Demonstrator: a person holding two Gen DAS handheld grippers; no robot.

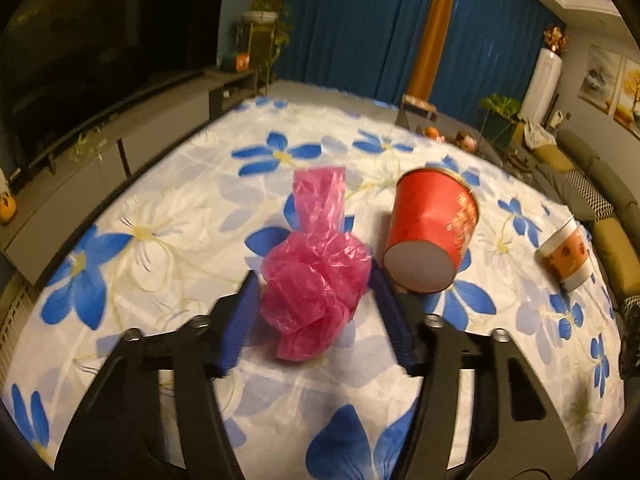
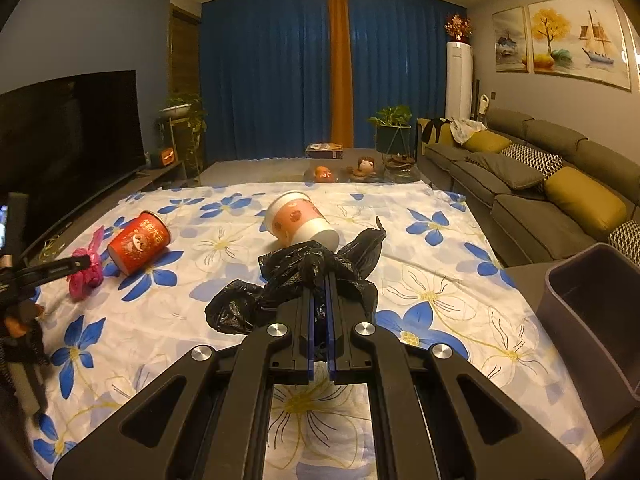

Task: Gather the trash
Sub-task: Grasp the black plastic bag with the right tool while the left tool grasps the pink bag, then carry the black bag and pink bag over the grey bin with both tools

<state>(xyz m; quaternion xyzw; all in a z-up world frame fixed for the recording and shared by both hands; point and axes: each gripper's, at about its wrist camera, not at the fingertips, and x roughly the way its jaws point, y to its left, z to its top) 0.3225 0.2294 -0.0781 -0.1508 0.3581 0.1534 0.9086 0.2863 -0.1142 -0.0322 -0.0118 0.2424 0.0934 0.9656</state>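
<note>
A crumpled pink plastic bag (image 1: 316, 280) lies on the flowered cloth, between the open fingers of my left gripper (image 1: 314, 280); whether they touch it I cannot tell. It also shows in the right wrist view (image 2: 84, 272) with the left gripper (image 2: 76, 264) around it. A red paper cup (image 1: 432, 232) lies on its side just right of the bag, and shows at the left in the right wrist view (image 2: 138, 242). My right gripper (image 2: 319, 284) is shut on a crumpled black plastic bag (image 2: 296, 280). A white and orange cup (image 2: 300, 220) lies on its side behind it, also in the left wrist view (image 1: 568, 254).
A dark grey bin (image 2: 592, 320) stands at the right edge of the table. A grey sofa (image 2: 540, 184) with cushions runs along the right. A TV (image 2: 68, 140) on a low cabinet is at the left. Small ornaments (image 2: 360, 170) sit beyond the cloth's far edge.
</note>
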